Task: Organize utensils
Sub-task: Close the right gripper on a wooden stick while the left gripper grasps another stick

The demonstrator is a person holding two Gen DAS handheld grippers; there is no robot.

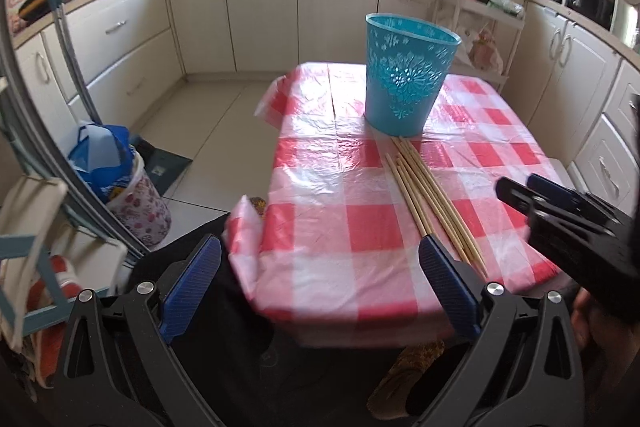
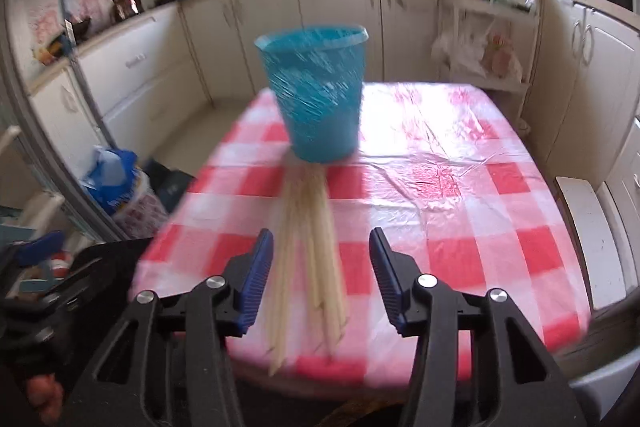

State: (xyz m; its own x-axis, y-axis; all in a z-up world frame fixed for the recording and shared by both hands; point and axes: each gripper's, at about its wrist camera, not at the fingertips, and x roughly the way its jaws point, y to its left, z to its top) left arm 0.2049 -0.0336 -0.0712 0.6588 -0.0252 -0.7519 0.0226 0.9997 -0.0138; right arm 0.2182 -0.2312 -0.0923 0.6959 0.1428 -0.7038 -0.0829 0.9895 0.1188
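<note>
A bundle of long wooden sticks [image 1: 424,195] lies on the red-and-white checked tablecloth [image 1: 320,195], its far ends touching the foot of a turquoise patterned bucket [image 1: 408,79] that stands upright. My left gripper [image 1: 320,267] hovers wide open over the table's near-left corner with nothing between its fingers, and the sticks run past its right finger. In the right wrist view, which is blurred, my right gripper [image 2: 322,259] is open above the near half of the sticks [image 2: 308,259], which show between its fingers untouched. The bucket [image 2: 320,95] stands beyond them. The right gripper [image 1: 516,187] also enters the left wrist view from the right.
Kitchen cabinets run around the back and both sides. A floral bin [image 1: 136,203] with a blue bag stands on the floor left of the table. A white cart with bags [image 1: 480,11] stands behind the table. A white bench [image 2: 592,239] flanks the table's right edge.
</note>
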